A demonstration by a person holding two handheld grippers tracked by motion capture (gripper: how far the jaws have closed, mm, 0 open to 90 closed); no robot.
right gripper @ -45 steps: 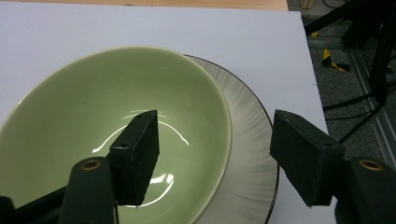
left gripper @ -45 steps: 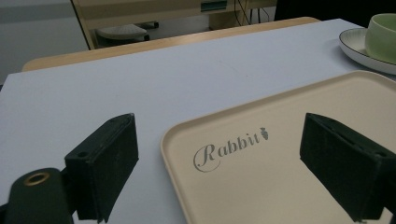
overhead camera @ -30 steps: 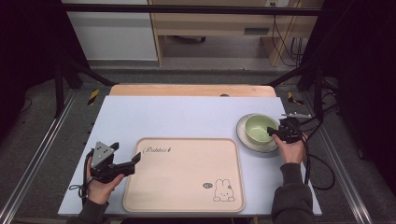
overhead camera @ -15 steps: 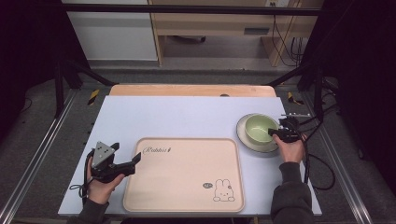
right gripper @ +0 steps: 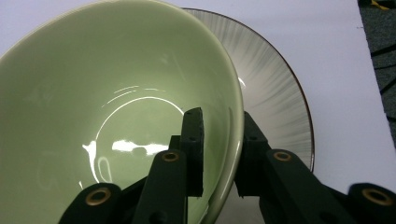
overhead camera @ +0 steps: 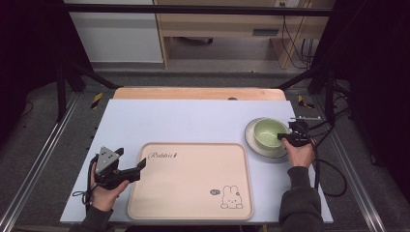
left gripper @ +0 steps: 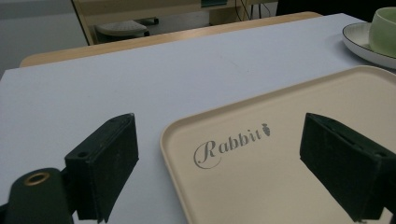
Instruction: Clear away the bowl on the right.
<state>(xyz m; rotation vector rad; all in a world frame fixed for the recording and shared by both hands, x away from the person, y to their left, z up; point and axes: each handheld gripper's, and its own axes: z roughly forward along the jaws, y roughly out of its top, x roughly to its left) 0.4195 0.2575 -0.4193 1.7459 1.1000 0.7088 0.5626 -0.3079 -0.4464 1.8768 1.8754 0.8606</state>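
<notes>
A green bowl [overhead camera: 268, 132] [right gripper: 107, 116] stands on a pale ribbed plate [overhead camera: 251, 140] [right gripper: 275, 93] at the table's right. My right gripper [overhead camera: 285, 137] [right gripper: 223, 154] is shut on the bowl's rim, one jaw inside the bowl and one outside. A beige tray [overhead camera: 188, 179] [left gripper: 289, 186] with "Rabbit" lettering and a rabbit drawing lies at the front middle. Beside the tray's near left corner my left gripper [overhead camera: 141, 166] [left gripper: 224, 172] is open, its jaws straddling the tray's edge with nothing held. The bowl [left gripper: 384, 25] and plate [left gripper: 362, 42] also appear far off in the left gripper view.
The table [overhead camera: 193, 121] has a pale blue top with a wooden strip along its far edge. Cables trail from the right gripper off the table's right side. Metal frame legs and shelving stand beyond the table.
</notes>
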